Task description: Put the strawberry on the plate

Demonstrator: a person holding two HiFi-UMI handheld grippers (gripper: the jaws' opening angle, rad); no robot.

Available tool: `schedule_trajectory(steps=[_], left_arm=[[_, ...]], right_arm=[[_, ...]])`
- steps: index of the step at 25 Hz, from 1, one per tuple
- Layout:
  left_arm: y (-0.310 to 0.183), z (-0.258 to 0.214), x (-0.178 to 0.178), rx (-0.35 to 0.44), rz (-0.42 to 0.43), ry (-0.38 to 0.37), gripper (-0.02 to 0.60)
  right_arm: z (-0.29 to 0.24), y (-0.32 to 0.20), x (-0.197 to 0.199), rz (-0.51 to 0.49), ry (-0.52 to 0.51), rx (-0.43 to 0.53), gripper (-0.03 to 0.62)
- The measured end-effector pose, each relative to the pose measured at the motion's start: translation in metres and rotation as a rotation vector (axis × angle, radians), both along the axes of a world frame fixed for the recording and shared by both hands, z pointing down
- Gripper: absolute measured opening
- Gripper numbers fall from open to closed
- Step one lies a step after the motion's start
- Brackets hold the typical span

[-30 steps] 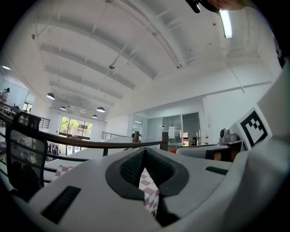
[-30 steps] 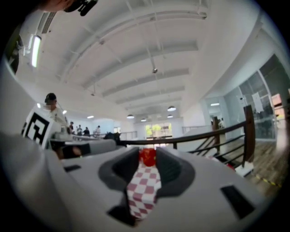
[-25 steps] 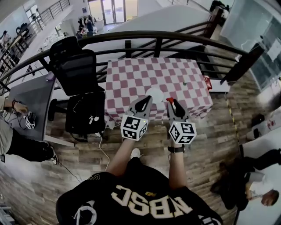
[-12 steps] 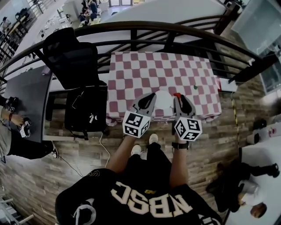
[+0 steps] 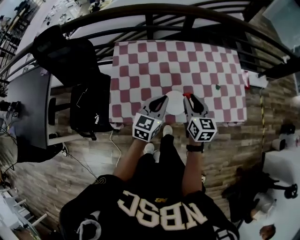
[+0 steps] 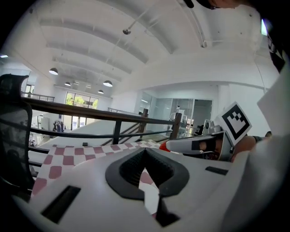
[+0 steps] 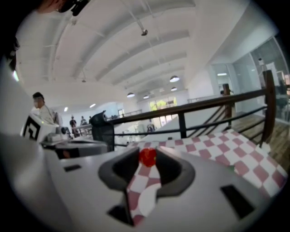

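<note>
A small red strawberry (image 7: pixel 147 156) is pinched at the tips of my right gripper (image 5: pixel 188 96), which is shut on it; the head view shows the strawberry (image 5: pixel 187 95) as a red dot. The white plate (image 5: pixel 175 101) lies near the front edge of the red-and-white checkered table (image 5: pixel 140 65), between the two grippers. The strawberry hangs just right of the plate's rim. My left gripper (image 5: pixel 163 98) is at the plate's left edge, and its jaws meet with nothing between them. In the left gripper view the right gripper (image 6: pixel 195 144) shows with the strawberry (image 6: pixel 164 146) at its tip.
A small green bit (image 5: pixel 217 87) lies on the cloth at the right. A black office chair (image 5: pixel 70 61) stands left of the table beside a grey desk (image 5: pixel 23 108). A dark railing (image 5: pixel 187 11) runs behind the table. Wooden floor lies below.
Both grippers have moved forward over the table's front edge, on either side of the plate. The right gripper still holds the strawberry. The head view has tipped further down.
</note>
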State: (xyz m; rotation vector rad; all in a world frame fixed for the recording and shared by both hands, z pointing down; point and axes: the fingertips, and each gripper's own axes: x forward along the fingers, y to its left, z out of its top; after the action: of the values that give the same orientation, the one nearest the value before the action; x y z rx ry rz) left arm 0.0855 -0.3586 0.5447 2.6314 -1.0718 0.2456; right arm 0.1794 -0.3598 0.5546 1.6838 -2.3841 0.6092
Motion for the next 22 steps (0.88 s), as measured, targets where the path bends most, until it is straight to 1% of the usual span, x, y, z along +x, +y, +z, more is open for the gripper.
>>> schedule_trajectory(steps=[2,4,6,12,18,22], left_arm=[[-0.004,0.017,0.012,-0.008,0.037,-0.025,0.015],[-0.009,0.032,0.023,0.005,0.08,-0.074,0.015],[-0.016,0.047,0.027,-0.01,0.086,-0.101,0.015],[-0.037,0.087,0.026,-0.105,0.057,-0.089,0.015],[-0.036,0.124,0.019,-0.194,0.042,-0.097,0.015],[-0.036,0.14,0.018,-0.222,0.043,-0.105,0.015]], right_arm=[[0.018,-0.008,-0.001,-0.029,0.003,-0.032,0.121],[0.035,-0.015,-0.002,-0.062,0.006,-0.061,0.121],[0.054,-0.02,-0.002,-0.092,0.009,-0.099,0.121],[0.115,-0.028,-0.001,-0.182,0.111,-0.205,0.121],[0.167,-0.023,-0.015,-0.238,0.151,-0.304,0.121],[0.2,-0.016,-0.022,-0.27,0.185,-0.368,0.121]])
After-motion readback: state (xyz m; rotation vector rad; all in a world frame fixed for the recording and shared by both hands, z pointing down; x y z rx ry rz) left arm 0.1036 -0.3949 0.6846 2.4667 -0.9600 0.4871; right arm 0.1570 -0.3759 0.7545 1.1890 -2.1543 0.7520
